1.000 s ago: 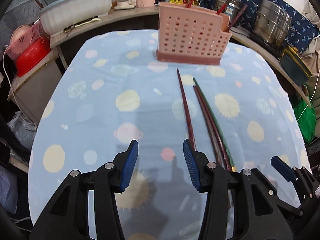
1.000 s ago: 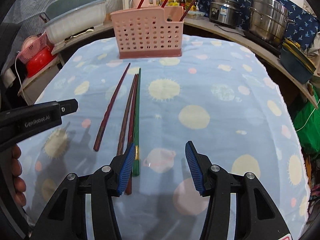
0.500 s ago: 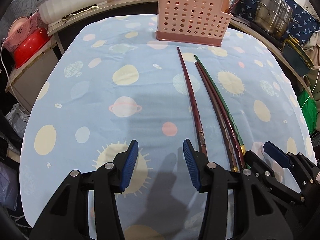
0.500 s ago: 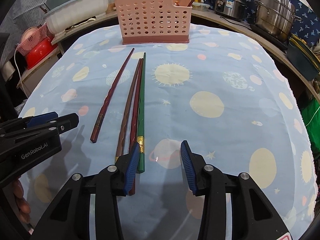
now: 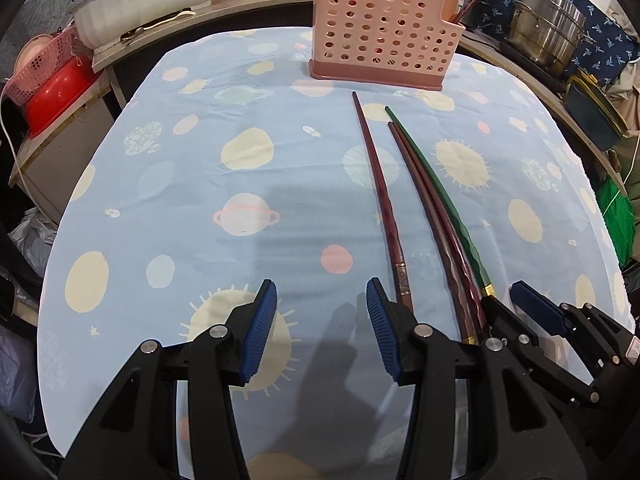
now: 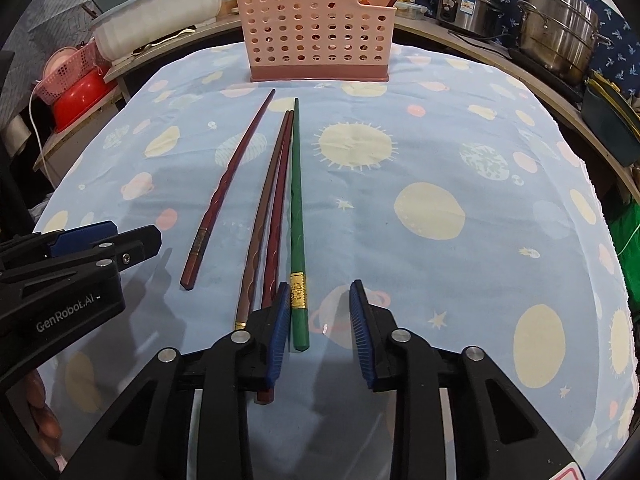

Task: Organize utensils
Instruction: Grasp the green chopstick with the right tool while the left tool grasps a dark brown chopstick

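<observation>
Right gripper (image 6: pixel 318 326) closing (green chopstick (image 6: pixel 297 216) between).

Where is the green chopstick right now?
In the right wrist view, the green chopstick with a gold band lies flat on the blue planet-print tablecloth, rightmost of four chopsticks, its thick end between the right gripper's open jaws.

My left gripper (image 5: pixel 318 330) is matte black plastic, ribbed blue pads (image 5: pixel 260 332), silver screws (image 5: pixel 149 346) at the pivots. My right gripper (image 6: pixel 318 330) matches; white "GenRobot.AI" lettering (image 6: pixel 66 322) marks the left one's side.
</observation>
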### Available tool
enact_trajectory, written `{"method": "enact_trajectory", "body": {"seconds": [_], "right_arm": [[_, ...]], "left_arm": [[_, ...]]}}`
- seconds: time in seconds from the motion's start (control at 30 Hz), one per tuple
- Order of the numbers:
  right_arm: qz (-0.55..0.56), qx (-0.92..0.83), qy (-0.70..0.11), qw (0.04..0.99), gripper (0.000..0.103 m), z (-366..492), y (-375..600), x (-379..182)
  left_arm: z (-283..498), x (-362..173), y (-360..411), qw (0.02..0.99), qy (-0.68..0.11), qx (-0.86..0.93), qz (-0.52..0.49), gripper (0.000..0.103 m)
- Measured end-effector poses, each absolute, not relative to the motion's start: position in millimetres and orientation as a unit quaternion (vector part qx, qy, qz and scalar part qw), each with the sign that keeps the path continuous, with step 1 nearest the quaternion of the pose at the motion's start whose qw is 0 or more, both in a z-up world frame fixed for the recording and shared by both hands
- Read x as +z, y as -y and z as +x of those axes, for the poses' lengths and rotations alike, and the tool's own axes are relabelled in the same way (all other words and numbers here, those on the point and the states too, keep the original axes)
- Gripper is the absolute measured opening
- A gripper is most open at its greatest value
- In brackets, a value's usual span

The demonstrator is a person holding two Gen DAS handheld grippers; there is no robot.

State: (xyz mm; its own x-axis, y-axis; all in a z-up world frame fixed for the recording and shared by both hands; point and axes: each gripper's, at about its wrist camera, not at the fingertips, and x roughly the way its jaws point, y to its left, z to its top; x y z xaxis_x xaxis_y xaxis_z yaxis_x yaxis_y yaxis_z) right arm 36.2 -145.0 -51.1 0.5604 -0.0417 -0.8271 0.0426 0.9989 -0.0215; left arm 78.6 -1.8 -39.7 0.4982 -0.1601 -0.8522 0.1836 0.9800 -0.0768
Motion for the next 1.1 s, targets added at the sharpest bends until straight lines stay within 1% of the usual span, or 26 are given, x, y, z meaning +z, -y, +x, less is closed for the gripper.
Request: {"method": "enact_trajectory", "body": {"seconds": [0.07, 0.13, 0.43, 0.67, 0.73, 0.83, 0.9, 0.93, 1.0, 1.1], "right_arm": [[0.005, -0.026, -0.468, 0.883, 0.016, 36.0, 149.0, -51.0], [0.012, -0.03, -0.469, 0.883, 0.01, 35.2, 154.6, -50.5], [0.029, -0.04, -0.471, 0.881, 0.009, 30.5, 167.3, -49.5], [0.031, -0.04, -0.472, 0.88, 0.009, 29.6, 168.3, -49.6], [0.03, -0.04, -0.472, 0.88, 0.009, 29.5, 168.3, -49.7], [0.031, -0.04, -0.471, 0.88, 0.009, 29.6, 168.3, -49.7], [0.031, -0.04, -0.471, 0.88, 0.009, 29.3, 168.3, -49.5], [0.031, -0.04, -0.472, 0.88, 0.009, 29.4, 168.3, -49.6], [0.031, -0.039, -0.472, 0.88, 0.009, 29.1, 167.9, -49.4], [0.033, -0.038, -0.472, 0.88, 0.008, 27.2, 168.0, -48.9]], "left_arm": [[78.2, -39.2, 3.5, 0.865, -0.49, -0.103, 0.012, 0.045], [77.3, -38.5, 6.5, 0.865, -0.49, -0.108, 0.013, 0.045], [78.2, -43.4, 26.5, 0.86, -0.493, -0.133, 0.017, 0.044], [80.8, -49.8, 36.2, 0.857, -0.495, -0.138, 0.027, 0.042], [80.5, -50.8, 37.6, 0.86, -0.492, -0.134, 0.033, 0.039], [80.4, -51.2, 38.3, 0.862, -0.488, -0.132, 0.042, 0.03], [79.8, -50.9, 37.3, 0.862, -0.487, -0.133, 0.043, 0.021], [79.8, -50.9, 36.8, 0.862, -0.487, -0.133, 0.043, 0.018], [79.0, -50.9, 35.7, 0.862, -0.487, -0.134, 0.043, 0.01], [77.6, -50.1, 31.5, 0.86, -0.491, -0.136, 0.034, 0.007]]}}
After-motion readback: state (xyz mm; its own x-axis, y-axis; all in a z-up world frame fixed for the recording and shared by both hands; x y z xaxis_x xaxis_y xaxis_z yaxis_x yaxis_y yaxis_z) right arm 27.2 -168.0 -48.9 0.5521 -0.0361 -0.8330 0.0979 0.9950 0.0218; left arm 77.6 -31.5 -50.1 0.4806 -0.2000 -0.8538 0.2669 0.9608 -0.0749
